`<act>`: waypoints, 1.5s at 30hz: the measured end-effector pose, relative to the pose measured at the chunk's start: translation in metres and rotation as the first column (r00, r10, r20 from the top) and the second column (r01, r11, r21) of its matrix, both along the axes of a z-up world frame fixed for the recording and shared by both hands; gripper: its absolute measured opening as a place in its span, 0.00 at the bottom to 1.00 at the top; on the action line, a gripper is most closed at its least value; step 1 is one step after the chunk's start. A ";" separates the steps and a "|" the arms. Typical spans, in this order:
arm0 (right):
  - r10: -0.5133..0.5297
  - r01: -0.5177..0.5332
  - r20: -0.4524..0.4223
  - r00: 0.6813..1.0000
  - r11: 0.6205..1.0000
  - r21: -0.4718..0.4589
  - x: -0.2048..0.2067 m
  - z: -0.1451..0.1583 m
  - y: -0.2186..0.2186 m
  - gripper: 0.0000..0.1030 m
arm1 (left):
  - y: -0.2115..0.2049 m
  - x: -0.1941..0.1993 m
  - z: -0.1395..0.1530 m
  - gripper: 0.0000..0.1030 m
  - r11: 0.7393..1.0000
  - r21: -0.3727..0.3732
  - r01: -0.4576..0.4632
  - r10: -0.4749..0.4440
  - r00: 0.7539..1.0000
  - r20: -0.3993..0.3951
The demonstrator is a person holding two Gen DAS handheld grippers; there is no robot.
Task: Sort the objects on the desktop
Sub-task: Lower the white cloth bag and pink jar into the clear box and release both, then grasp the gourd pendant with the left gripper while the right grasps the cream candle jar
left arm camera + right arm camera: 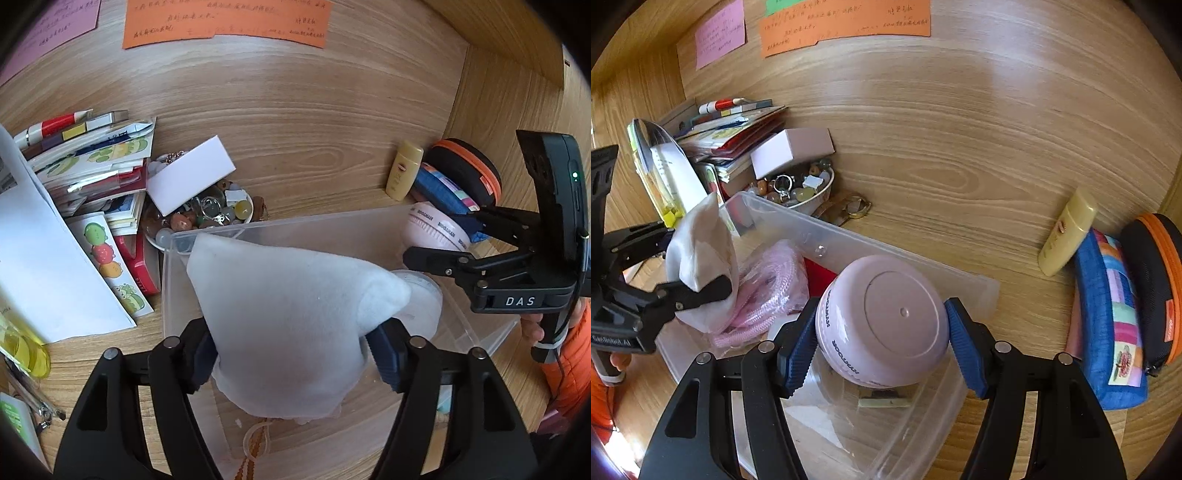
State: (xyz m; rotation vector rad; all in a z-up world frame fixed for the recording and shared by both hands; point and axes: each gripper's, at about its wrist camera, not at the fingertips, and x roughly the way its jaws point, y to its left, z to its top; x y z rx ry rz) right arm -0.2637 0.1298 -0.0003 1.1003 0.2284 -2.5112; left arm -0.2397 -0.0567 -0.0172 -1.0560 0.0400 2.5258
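Observation:
My left gripper (291,350) is shut on a soft white cloth pouch (288,314), which sits between the blue pads above a clear plastic box (295,221). The pouch's upper corner reaches the box's far left corner. In the right wrist view the left gripper (690,262) holds the white pouch (698,251) over the left end of the box (886,251). My right gripper (882,343) is shut on a round pink case (886,321) above the box's right part; in the left wrist view the right gripper (439,236) shows at the right. A pink cord bundle (768,288) lies inside the box.
A bowl of beads (812,188) and a pile of booklets (103,166) stand behind the box on the left. A yellow bottle (1067,232), a blue patchwork pouch (1108,314) and a black-and-orange case (1152,280) lie at the right. An orange sleeve (569,350) shows.

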 end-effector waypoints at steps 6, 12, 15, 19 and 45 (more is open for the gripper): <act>0.004 -0.004 0.031 0.999 1.000 0.014 -0.006 -0.001 0.000 0.61 | -0.004 -0.001 -0.003 0.83 1.000 -0.001 0.000 0.000 1.000 0.012; 0.007 -0.008 0.013 1.000 0.996 0.093 -0.004 -0.003 -0.010 0.61 | -0.001 0.003 -0.002 0.90 1.000 -0.019 0.009 -0.009 1.000 -0.003; 0.016 -0.018 0.014 1.000 0.994 0.108 0.000 -0.002 -0.015 0.61 | -0.001 0.006 0.000 0.90 1.000 -0.021 0.016 -0.016 1.000 -0.012; 0.023 -0.023 0.000 1.000 0.993 0.116 0.008 0.003 -0.019 0.68 | 0.000 0.012 0.005 0.92 1.000 -0.021 0.021 -0.022 0.999 -0.033; -0.005 0.005 -0.140 0.990 1.000 0.001 0.108 0.046 0.003 0.84 | -0.024 0.077 0.052 0.97 1.000 0.006 -0.021 0.022 0.975 -0.223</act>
